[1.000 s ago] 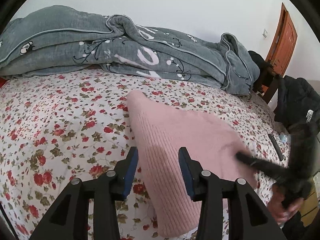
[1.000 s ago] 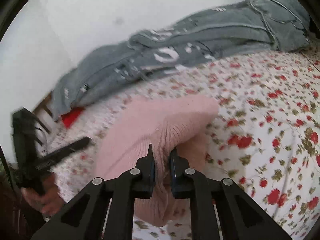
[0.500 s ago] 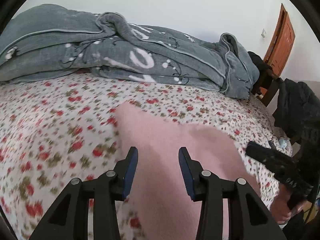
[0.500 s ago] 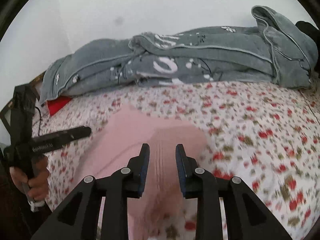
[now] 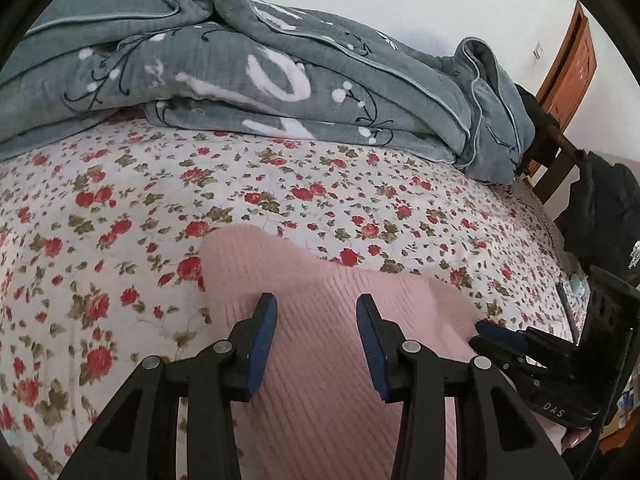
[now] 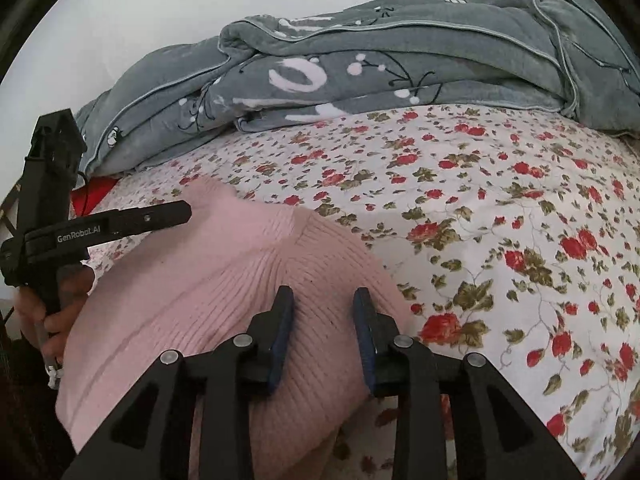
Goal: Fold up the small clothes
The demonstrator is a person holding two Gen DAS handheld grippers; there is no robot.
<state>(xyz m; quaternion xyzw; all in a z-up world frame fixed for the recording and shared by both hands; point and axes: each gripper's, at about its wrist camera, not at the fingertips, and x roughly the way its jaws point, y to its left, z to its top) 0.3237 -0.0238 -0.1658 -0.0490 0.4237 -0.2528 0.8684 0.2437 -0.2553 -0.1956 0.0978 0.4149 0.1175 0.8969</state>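
A pink ribbed knit garment point(image 5: 260, 256) lies folded on the floral bed sheet point(image 5: 120, 208). My left gripper point(image 5: 315, 300) hovers over its left part, open, with only fabric below the blue pads. My right gripper point(image 6: 323, 294) is above the garment's point(image 6: 224, 264) right part. Its jaws are opening and the pads do not press the knit lying beneath them. Each gripper shows in the other's view: the right gripper point(image 5: 486, 328) at the garment's right edge, the left gripper point(image 6: 176, 214) in a hand at its left edge.
A bunched grey quilt point(image 5: 280, 80) runs along the wall at the back of the bed. A black jacket point(image 5: 600, 208) hangs on a wooden chair by a brown door point(image 5: 572, 64) at the right. Something red point(image 6: 90, 196) lies under the quilt's left end.
The right gripper has let go of the pink fabric it pinched and its jaws have spread. Both grippers moved in low over the garment, which now lies flat.
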